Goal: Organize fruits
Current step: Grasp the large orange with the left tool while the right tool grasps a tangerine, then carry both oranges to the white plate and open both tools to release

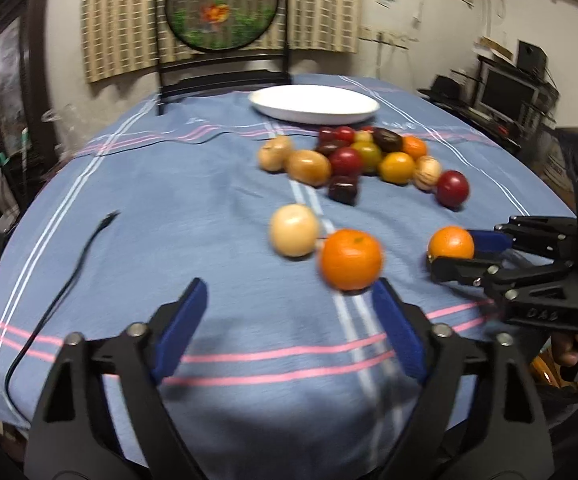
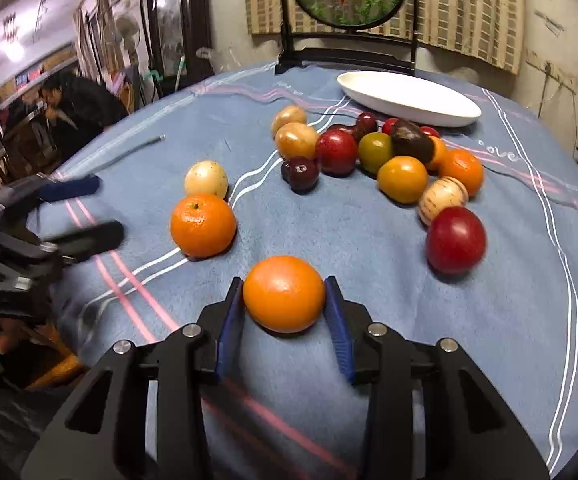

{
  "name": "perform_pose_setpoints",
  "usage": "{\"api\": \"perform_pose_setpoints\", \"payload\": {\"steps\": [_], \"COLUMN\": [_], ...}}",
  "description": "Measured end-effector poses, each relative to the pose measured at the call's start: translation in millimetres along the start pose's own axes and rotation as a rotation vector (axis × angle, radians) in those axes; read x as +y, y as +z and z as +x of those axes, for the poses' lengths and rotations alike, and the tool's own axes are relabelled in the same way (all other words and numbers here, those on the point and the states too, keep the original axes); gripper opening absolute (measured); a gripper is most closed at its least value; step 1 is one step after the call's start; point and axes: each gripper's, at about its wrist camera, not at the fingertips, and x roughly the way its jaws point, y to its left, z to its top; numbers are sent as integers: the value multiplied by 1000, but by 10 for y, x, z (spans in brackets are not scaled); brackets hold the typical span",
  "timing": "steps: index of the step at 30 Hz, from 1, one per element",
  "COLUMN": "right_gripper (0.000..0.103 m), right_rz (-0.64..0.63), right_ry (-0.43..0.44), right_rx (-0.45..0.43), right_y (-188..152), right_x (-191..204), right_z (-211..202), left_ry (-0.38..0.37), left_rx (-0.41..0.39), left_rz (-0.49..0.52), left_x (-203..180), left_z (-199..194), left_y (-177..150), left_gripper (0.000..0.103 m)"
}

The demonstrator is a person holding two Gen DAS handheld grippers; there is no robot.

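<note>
Right tongs (image 2: 285, 300) pinch an orange (image 2: 284, 294) by its sides; smooth peel could slip. Left tongs (image 1: 289, 296) gape open, and could nudge the mandarin (image 1: 351, 259) at their right tip.

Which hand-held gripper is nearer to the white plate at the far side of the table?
Neither clearly. The left hand-held gripper and the right one are both at the near side, with the fruit pile between them and the plate.

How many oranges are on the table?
3, maybe more hidden in the pile: one between the right hand-held gripper's fingers, one beside a pale fruit, one at the pile's right edge.
</note>
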Motion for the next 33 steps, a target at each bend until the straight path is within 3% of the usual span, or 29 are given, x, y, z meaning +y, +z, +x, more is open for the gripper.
{"api": "perform_pose_setpoints", "payload": {"steps": [5,7,24,29,33], "right_gripper": [41,41,41,41,41], "right_rz": [40,57,132,134,131], "right_ry": [-14,-5,53,94,162], "right_rx": [-51,-63,-96,-85,-94], "right_y": [-56,-69,-157,-5,427], "right_x": [-176,-226,-549,-626,-789], "right_z": [-252,-293,-368,-394,-483], "left_ry": [-56,-51,11,-73,-138], "left_rx": [46,71,115,94,31], "left_rz": [25,24,13,-6,31], "left_x": [-233,-286,-358,-299,-204], "left_z": [217,318,487,332,169], "left_y": [71,106,196,322,761], "left_gripper": [55,51,44,44,44]}}
